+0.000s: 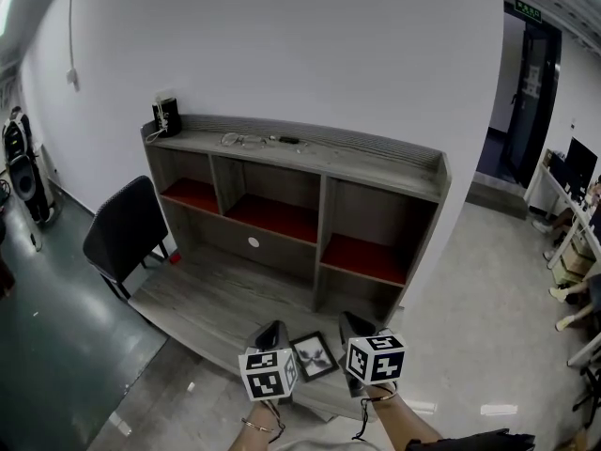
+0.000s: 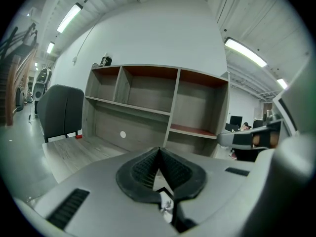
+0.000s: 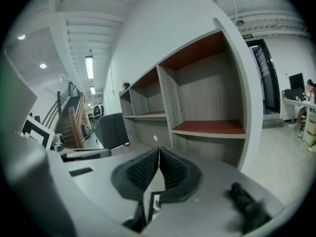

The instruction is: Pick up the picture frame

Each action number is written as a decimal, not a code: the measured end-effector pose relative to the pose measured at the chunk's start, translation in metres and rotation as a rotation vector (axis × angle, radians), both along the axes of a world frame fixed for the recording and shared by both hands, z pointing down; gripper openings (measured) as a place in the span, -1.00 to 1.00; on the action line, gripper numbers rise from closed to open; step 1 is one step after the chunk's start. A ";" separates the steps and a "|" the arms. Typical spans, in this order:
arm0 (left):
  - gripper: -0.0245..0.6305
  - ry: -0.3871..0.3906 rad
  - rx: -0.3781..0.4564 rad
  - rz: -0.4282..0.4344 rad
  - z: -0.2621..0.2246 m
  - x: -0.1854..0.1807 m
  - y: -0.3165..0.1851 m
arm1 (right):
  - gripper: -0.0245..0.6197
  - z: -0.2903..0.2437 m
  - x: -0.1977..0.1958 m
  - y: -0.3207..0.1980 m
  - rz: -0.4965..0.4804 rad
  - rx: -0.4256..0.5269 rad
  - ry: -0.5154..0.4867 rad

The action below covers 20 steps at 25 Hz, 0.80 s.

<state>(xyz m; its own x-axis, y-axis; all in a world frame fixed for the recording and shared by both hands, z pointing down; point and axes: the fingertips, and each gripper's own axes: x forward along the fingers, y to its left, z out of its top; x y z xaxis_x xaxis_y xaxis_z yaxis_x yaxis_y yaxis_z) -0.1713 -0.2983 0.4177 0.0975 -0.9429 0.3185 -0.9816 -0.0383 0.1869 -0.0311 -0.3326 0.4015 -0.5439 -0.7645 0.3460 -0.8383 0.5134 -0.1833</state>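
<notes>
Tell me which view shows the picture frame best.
Head view: the whole frame lies on the desk between the left gripper and right gripper, picture visible. Each gripper view shows only a sliver of it below the shut jaws.

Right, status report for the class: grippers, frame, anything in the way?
Left gripper shut, empty. Right gripper shut, empty. Frame flat on desk between them, not held. Nothing over it.

Nothing legible; the green door sign (image 1: 527, 8) is too small.
</notes>
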 end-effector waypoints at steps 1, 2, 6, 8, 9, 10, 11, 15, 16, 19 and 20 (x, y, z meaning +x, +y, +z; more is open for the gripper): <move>-0.89 0.002 -0.001 0.001 0.001 -0.003 -0.004 | -0.82 0.000 -0.002 -0.004 0.002 0.000 0.000; -0.89 0.004 -0.001 0.002 0.001 -0.005 -0.007 | -0.82 0.000 -0.004 -0.007 0.006 -0.001 0.000; -0.89 0.028 -0.017 -0.007 0.008 -0.014 -0.015 | -0.82 0.008 -0.005 -0.012 0.017 -0.025 0.016; -0.88 0.046 -0.038 -0.013 0.017 -0.017 -0.016 | -0.82 0.019 -0.002 -0.011 0.026 -0.051 0.028; -0.89 0.052 -0.047 -0.014 0.022 -0.017 -0.016 | -0.82 0.024 0.000 -0.011 0.031 -0.064 0.033; -0.89 0.057 -0.055 -0.015 0.027 -0.017 -0.016 | -0.82 0.029 0.003 -0.011 0.035 -0.074 0.038; -0.89 0.062 -0.063 -0.017 0.031 -0.017 -0.016 | -0.82 0.032 0.004 -0.011 0.037 -0.083 0.043; -0.88 0.080 -0.092 -0.032 0.045 -0.017 -0.012 | -0.82 0.041 0.004 -0.012 0.029 -0.103 0.050; -0.89 0.081 -0.097 -0.036 0.047 -0.017 -0.011 | -0.82 0.041 0.004 -0.012 0.025 -0.105 0.050; -0.89 0.079 -0.103 -0.054 0.048 -0.017 -0.013 | -0.82 0.043 0.003 -0.017 0.008 -0.110 0.043; -0.89 0.077 -0.103 -0.060 0.047 -0.017 -0.015 | -0.82 0.043 0.003 -0.020 0.002 -0.111 0.040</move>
<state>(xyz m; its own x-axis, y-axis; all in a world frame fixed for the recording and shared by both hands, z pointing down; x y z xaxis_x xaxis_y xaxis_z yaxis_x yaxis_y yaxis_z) -0.1882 -0.3135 0.4648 0.0701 -0.9103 0.4079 -0.9641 0.0431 0.2620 -0.0285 -0.3529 0.4445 -0.5261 -0.7214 0.4503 -0.8473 0.4899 -0.2051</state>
